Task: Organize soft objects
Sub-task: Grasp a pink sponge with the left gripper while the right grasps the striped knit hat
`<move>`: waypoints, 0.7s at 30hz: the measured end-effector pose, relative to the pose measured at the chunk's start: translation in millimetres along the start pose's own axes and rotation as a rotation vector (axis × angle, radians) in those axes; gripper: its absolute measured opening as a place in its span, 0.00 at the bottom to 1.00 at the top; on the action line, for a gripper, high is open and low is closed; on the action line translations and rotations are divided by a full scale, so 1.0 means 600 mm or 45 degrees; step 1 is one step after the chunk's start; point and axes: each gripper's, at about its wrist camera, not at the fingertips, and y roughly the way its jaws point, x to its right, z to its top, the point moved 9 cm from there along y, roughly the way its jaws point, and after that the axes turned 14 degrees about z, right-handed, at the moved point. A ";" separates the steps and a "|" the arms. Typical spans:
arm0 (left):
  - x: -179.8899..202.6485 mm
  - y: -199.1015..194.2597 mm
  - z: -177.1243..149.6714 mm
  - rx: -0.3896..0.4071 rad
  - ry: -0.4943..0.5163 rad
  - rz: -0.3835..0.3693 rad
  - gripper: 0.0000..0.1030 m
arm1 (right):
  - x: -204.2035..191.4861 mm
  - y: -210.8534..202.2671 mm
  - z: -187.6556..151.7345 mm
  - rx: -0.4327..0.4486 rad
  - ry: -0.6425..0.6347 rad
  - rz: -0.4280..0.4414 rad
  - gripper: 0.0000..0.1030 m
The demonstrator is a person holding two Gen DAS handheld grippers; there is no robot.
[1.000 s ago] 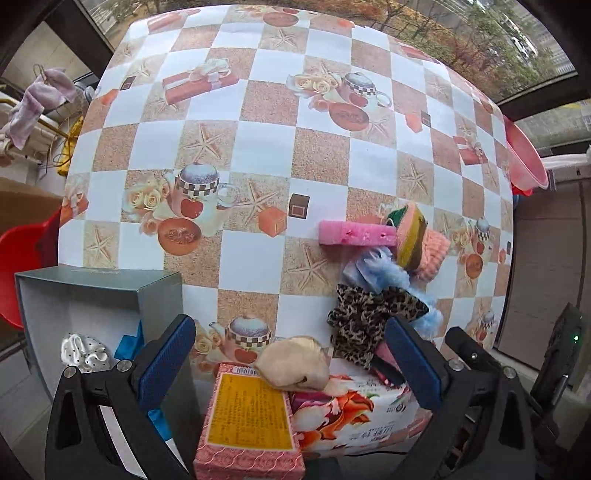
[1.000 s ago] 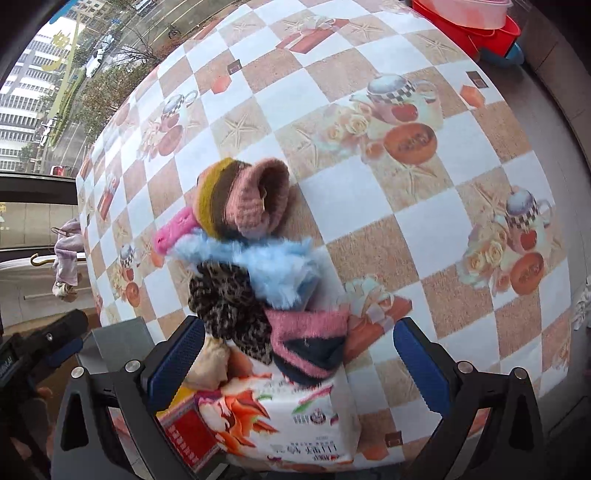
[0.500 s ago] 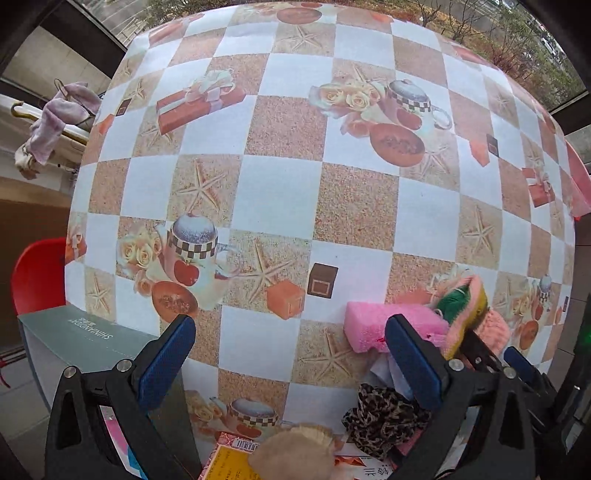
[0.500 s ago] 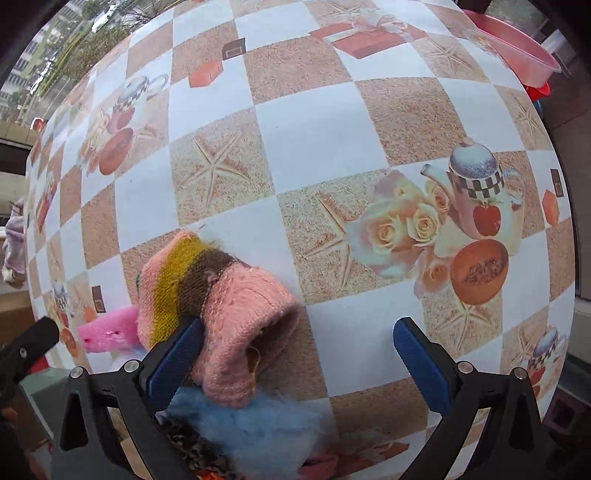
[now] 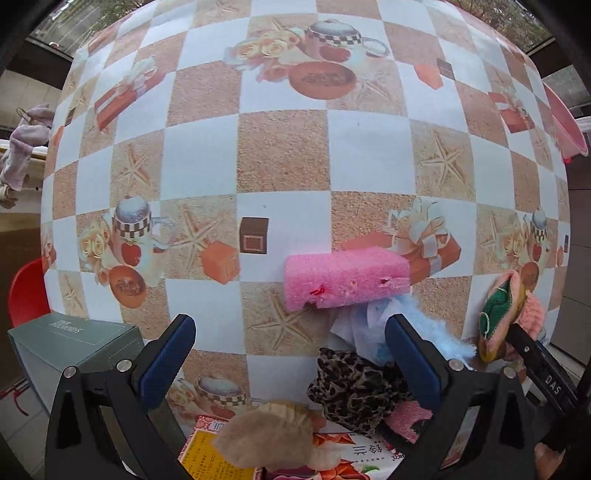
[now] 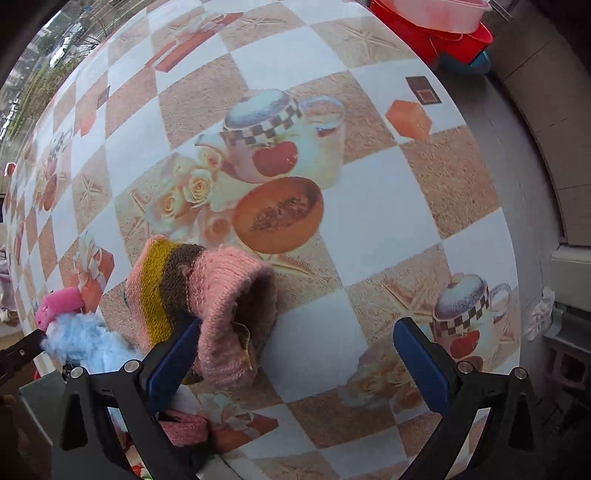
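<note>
A pink sponge block (image 5: 345,282) lies on the checked tablecloth just beyond my open left gripper (image 5: 291,365), nearer its right finger. Below it sit a fluffy light-blue piece (image 5: 384,325), a leopard-print scrunchie (image 5: 354,391) and a beige soft pad (image 5: 269,435). A knitted pink, yellow and brown cuff (image 6: 207,306) lies on its side in the right wrist view. My right gripper (image 6: 295,360) is open, its left finger (image 6: 173,362) against the cuff's near edge. That cuff (image 5: 506,314) shows at the left view's right edge too.
A grey-green open box (image 5: 70,343) stands at the table's near-left corner. A tissue pack (image 5: 354,458) and a pink-yellow carton (image 5: 207,454) lie under the left gripper. Red and pink basins (image 6: 439,26) sit beyond the far table edge. A red chair (image 5: 26,295) is left.
Both grippers moved forward and lower over the table. The pink sponge now sits just ahead of the left gripper, and the knitted cuff has come up against the right gripper's left finger.
</note>
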 end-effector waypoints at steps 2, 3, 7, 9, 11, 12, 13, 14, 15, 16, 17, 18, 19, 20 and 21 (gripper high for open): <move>0.007 0.012 0.013 0.007 0.006 0.041 1.00 | 0.004 -0.002 -0.008 -0.005 -0.003 0.008 1.00; 0.005 0.018 0.023 0.014 0.006 0.066 1.00 | 0.003 -0.003 -0.010 -0.004 -0.009 0.012 1.00; -0.028 0.014 0.089 0.114 -0.054 0.140 1.00 | -0.018 -0.013 -0.023 0.026 -0.041 0.027 1.00; -0.053 0.001 0.117 0.141 -0.089 0.156 1.00 | -0.021 -0.028 -0.015 0.061 -0.048 0.037 1.00; -0.071 -0.011 0.127 0.128 -0.143 0.089 1.00 | -0.019 -0.041 -0.012 0.102 -0.040 0.057 1.00; -0.079 -0.016 0.127 0.119 -0.174 0.054 1.00 | -0.017 -0.047 -0.011 0.117 -0.032 0.066 1.00; -0.086 -0.019 0.125 0.105 -0.206 0.021 1.00 | -0.014 -0.053 -0.009 0.130 -0.020 0.077 1.00; -0.090 -0.019 0.120 0.083 -0.234 -0.008 1.00 | -0.010 -0.058 -0.004 0.141 -0.007 0.093 1.00; -0.091 -0.017 0.113 0.057 -0.259 -0.038 1.00 | -0.010 -0.063 -0.002 0.151 0.007 0.119 1.00; -0.090 -0.014 0.104 0.029 -0.279 -0.065 1.00 | -0.009 -0.066 0.000 0.158 0.020 0.142 1.00; -0.087 -0.010 0.096 0.005 -0.294 -0.078 1.00 | -0.007 -0.070 0.008 0.161 0.027 0.159 1.00; -0.082 -0.005 0.091 -0.011 -0.304 -0.080 1.00 | -0.006 -0.072 0.012 0.160 0.029 0.174 1.00; -0.076 0.000 0.089 -0.022 -0.311 -0.076 1.00 | -0.006 -0.074 0.018 0.155 0.026 0.190 1.00; -0.069 0.004 0.086 -0.032 -0.319 -0.073 1.00 | -0.009 -0.072 0.032 0.145 0.022 0.202 1.00; -0.062 0.007 0.085 -0.039 -0.331 -0.077 1.00 | -0.017 -0.068 0.034 0.131 0.014 0.215 1.00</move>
